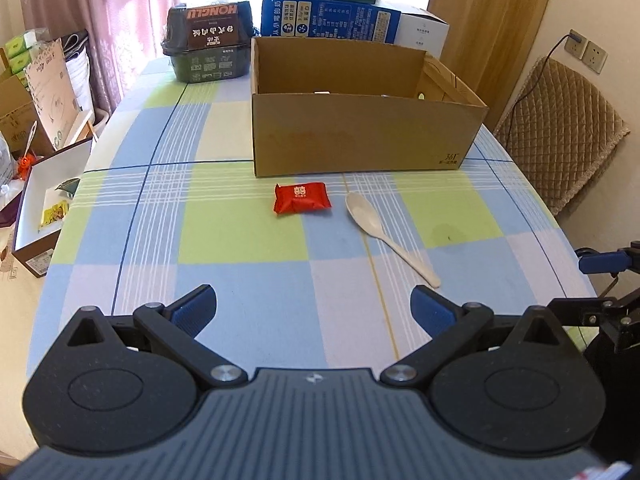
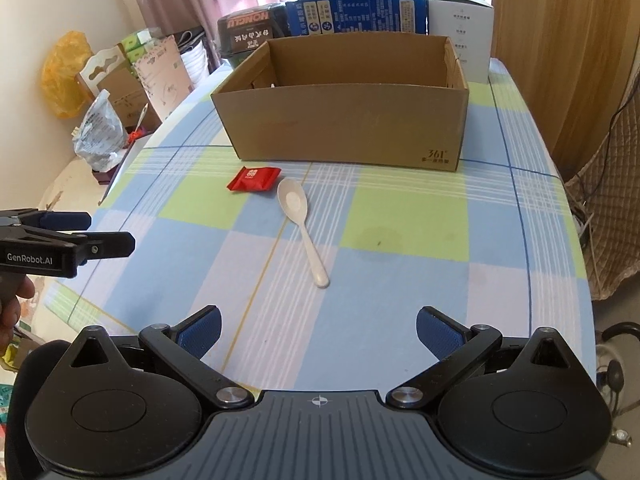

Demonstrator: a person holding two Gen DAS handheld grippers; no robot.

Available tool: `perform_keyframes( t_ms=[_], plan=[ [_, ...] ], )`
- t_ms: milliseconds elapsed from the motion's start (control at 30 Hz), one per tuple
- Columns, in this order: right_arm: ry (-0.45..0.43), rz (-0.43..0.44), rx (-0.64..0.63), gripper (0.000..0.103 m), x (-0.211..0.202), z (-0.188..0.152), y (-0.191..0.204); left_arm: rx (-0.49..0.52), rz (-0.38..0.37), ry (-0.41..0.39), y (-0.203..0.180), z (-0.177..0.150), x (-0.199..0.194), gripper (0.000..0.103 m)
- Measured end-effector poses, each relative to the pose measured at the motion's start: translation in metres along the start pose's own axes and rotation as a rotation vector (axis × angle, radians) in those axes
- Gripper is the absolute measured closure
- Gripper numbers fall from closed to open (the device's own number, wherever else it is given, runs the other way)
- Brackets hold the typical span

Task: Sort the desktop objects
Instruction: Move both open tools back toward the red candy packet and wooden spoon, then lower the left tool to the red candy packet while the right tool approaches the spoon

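Both claws were held tilted steeply down over the near part of the checked worktop (image 1: 240, 232), short of the cardboard box (image 1: 360, 136). The left claw (image 1: 314, 308) was spread fully apart with nothing between its blue pads (image 1: 192, 312). The right claw (image 2: 318, 330) was likewise held wide apart and empty. In front of the box, close to its near wall, a red packet (image 1: 302, 199) lay flat. Just beside the packet a white spoon (image 1: 384, 228) rested bowl-up, its bowl toward the box and its handle angled toward the claws. A hand (image 2: 14, 308) was glimpsed gripping the left claw's handle.
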State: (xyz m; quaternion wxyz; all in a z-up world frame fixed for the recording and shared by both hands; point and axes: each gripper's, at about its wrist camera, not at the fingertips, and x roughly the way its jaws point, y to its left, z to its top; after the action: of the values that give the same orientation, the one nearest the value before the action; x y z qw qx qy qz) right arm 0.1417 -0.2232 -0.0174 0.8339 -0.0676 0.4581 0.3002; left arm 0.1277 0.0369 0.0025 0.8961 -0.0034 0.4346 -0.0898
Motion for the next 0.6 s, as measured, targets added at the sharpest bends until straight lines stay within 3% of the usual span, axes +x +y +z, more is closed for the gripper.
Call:
perform_keyframes(
  t_ms=[600],
  plan=[
    [-0.058,0.024,-0.017,0.002,0.01,0.003,0.002,0.046,0.033,0.022,0.005,-0.002,0.009,0.002]
  ],
)
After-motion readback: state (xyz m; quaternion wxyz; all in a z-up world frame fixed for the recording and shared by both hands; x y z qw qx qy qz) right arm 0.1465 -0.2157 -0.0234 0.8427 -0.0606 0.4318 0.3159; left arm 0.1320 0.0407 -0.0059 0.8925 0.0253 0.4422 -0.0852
